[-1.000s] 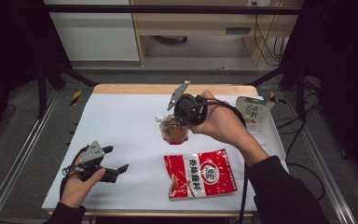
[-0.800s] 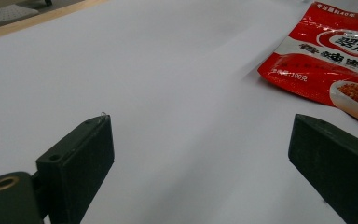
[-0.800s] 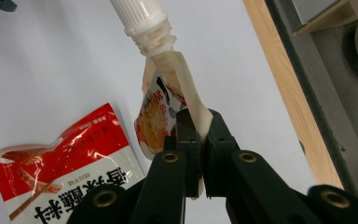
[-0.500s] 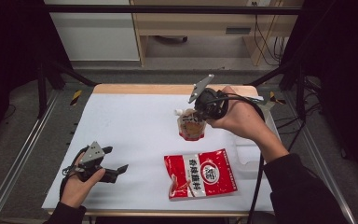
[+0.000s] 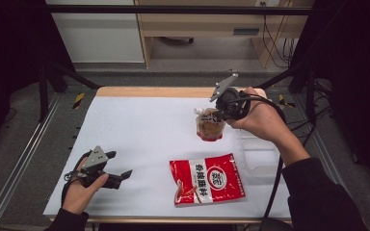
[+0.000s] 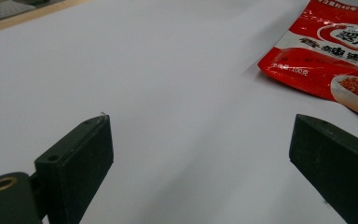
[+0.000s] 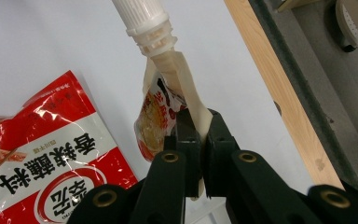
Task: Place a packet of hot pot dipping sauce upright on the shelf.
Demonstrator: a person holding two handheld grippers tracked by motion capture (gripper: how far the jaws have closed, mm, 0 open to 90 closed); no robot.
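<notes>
My right gripper (image 5: 218, 115) holds a small spouted pouch (image 5: 209, 126) with a white screw cap above the table's right half; in the right gripper view its jaws are shut on the pouch's (image 7: 161, 112) top seam just below the cap (image 7: 142, 16), and the pouch hangs from them. A flat red and white snack bag (image 5: 207, 179) lies on the white table near the front. My left gripper (image 5: 120, 177) rests at the front left in a hand, open and holding nothing; in the left gripper view the red bag (image 6: 335, 51) lies ahead to the right.
A clear plastic container (image 5: 260, 151) sits at the right edge under the right forearm. The white table top (image 5: 139, 125) has a wooden far edge (image 5: 149, 91). Dark frame posts stand at both sides.
The right gripper has carried the hanging pouch rightward across the table, toward the right edge. The left gripper has stayed where it was.
</notes>
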